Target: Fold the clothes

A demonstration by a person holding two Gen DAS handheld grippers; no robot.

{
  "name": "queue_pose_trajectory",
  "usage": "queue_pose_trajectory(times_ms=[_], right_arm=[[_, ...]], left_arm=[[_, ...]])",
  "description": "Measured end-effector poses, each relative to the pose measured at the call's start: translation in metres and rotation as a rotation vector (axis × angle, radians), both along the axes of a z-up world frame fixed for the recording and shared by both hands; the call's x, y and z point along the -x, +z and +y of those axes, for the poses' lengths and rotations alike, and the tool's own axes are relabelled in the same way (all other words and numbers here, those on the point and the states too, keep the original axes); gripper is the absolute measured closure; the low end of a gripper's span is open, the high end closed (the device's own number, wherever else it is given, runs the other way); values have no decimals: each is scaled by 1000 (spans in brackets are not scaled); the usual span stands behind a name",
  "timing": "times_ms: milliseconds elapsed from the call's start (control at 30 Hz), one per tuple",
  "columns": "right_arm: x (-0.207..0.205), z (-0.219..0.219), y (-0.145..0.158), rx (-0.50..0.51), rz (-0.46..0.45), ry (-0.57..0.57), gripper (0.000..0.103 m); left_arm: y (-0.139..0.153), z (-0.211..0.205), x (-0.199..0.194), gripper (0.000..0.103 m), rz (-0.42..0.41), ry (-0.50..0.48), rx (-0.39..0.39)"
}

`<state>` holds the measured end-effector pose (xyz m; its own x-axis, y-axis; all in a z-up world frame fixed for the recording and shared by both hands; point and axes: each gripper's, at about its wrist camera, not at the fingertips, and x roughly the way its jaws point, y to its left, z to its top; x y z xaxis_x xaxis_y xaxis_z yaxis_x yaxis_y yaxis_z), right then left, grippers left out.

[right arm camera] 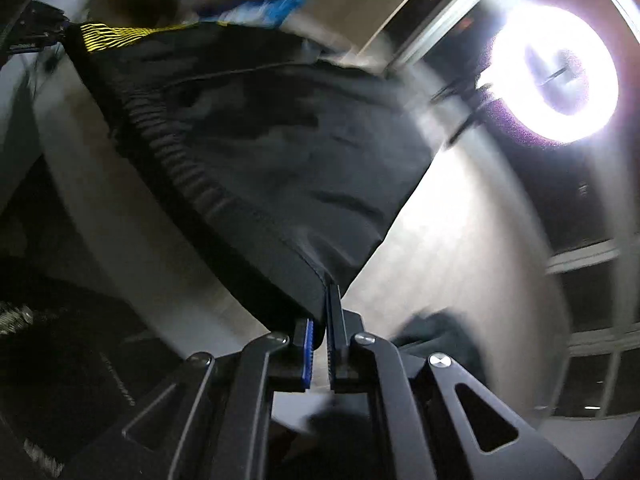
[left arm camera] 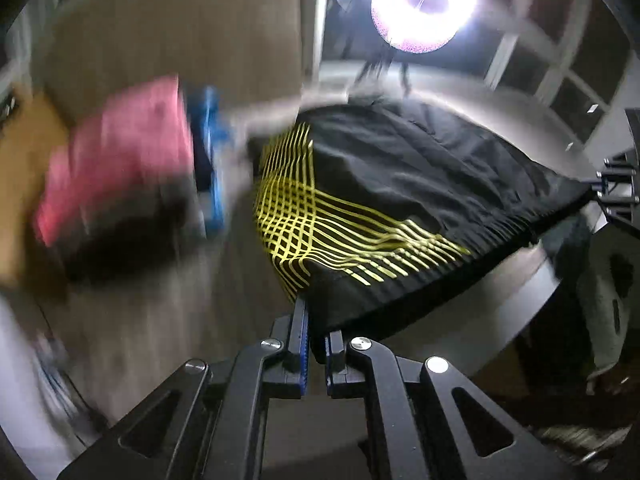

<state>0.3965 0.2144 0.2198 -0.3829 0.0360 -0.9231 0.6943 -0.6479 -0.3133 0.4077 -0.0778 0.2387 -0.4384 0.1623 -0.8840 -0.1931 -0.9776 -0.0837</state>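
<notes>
The black shorts (left arm camera: 420, 184), with a yellow grid print (left arm camera: 320, 224) at one end, hang stretched in the centre of the left wrist view, above a pale round table (left arm camera: 500, 292). The left gripper (left arm camera: 316, 332) clamps the printed corner at bottom centre. The right gripper (right arm camera: 324, 320) pinches the opposite end of the gathered waistband (right arm camera: 172, 148), also at bottom centre of its view. Held at both ends, the cloth is pulled taut, probably so it can be laid flat or doubled over. At upper left of the left view, a blurred pink cloth (left arm camera: 120, 152) and something blue (left arm camera: 210, 152) lie beside the shorts. A ring lamp (left arm camera: 424, 4) glares at the top.
</notes>
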Motion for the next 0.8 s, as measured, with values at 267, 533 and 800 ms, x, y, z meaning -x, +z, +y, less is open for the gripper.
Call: queue_pose_trajectory(times_ms=[267,533,800], right_arm=[[-26,-3,-91,34,-120,-12,98],[-35,17,-99,16,-200,21,82],[-36,21,-70,19,-135,85,58]], left_arm=[[-123,-8,-54,92,-164,158,31],[-113,-7,-91,65,-147,146,55],[-102,-4,-120,57,-126,84,45]])
